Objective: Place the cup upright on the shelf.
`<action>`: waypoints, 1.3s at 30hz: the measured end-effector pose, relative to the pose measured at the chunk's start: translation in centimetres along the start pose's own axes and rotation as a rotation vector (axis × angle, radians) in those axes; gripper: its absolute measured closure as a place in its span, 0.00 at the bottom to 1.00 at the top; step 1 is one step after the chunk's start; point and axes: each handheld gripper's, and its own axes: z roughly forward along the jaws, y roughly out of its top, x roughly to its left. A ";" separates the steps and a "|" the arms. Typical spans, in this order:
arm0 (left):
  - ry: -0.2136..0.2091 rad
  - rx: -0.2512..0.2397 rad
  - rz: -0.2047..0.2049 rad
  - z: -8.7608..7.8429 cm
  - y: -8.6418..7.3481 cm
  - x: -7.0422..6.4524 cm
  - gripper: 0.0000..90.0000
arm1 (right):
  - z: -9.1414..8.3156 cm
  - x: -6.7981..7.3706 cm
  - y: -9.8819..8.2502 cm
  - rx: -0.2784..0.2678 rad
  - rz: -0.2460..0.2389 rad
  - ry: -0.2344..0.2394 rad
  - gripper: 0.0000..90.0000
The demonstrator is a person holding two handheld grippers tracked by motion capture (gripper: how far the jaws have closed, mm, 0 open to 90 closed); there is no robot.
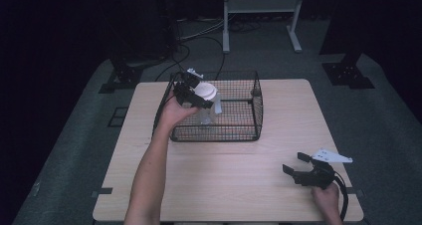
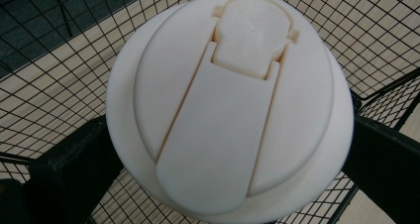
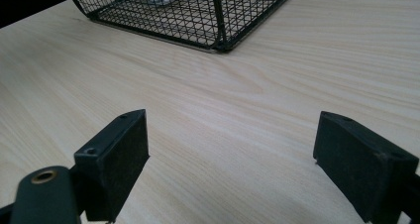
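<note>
A clear bottle with a white flip-top lid [image 1: 205, 92] stands inside the black wire basket [image 1: 239, 130], near its left side. My left gripper [image 1: 191, 94] is shut on that lid; in the left gripper view the white lid [image 2: 230, 105] sits squeezed between the two black jaws, with basket mesh behind it. The bottle's clear body [image 1: 208, 114] hangs below the lid within the basket. My right gripper [image 1: 294, 166] rests low over the table at the front right, open with nothing between its fingers [image 3: 116, 159].
The light wooden table [image 1: 224, 185] spreads out in front of the basket. A corner of the wire basket [image 3: 218, 33] lies ahead of the right gripper. Dark floor, cables and a white frame stand beyond the table's far edge.
</note>
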 end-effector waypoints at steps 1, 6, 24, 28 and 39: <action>0.001 0.005 0.002 -0.1 0.0 0.0 0.00 | 0.0 0.0 0.0 0.000 0.001 0.001 0.14; 0.018 0.006 0.014 -0.4 0.0 -0.2 0.00 | 0.0 0.0 0.0 -0.001 0.003 0.002 0.14; 0.065 0.001 0.048 -1.9 -0.6 -0.8 0.00 | -0.1 0.0 0.0 -0.003 0.006 0.000 0.14; 0.073 0.013 0.045 -2.2 -1.1 -0.7 0.00 | -0.1 0.0 0.0 -0.005 0.007 -0.001 0.14; 0.075 -0.012 0.030 -4.2 -3.0 -0.7 0.00 | -0.1 0.0 0.0 -0.005 0.007 -0.009 0.14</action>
